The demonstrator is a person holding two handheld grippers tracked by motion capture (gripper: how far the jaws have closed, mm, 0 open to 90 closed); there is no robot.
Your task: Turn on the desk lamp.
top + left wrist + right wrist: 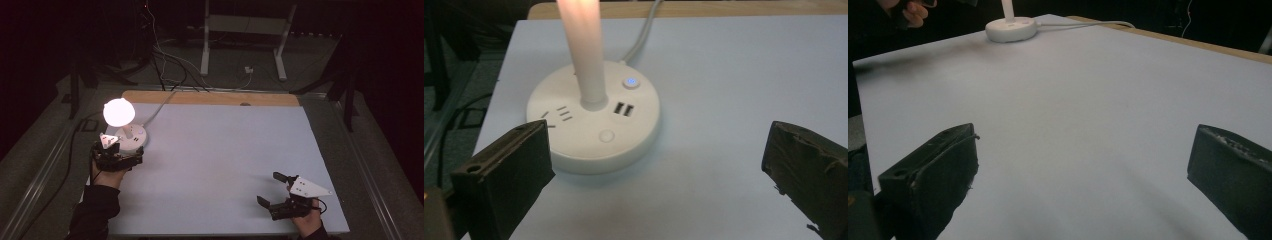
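A white desk lamp stands at the left of the white table (225, 150), its round globe (119, 111) glowing above a disc-shaped base (134, 138). In the left gripper view the base (594, 125) shows a blue-lit button (631, 83), two USB ports (624, 109) and a round button (607, 136); the lit stem (586, 50) rises from its middle. My left gripper (122, 152) (659, 180) is open just in front of the base, holding nothing. My right gripper (271, 189) (1083, 175) rests open and empty near the front right edge.
The lamp's white cable (161, 106) runs back over the table's wooden far edge (210, 97). Dark cables and a white stand (245, 30) lie on the floor behind. In the right gripper view the lamp base (1011, 29) sits far off, with a hand (915, 12) beside it.
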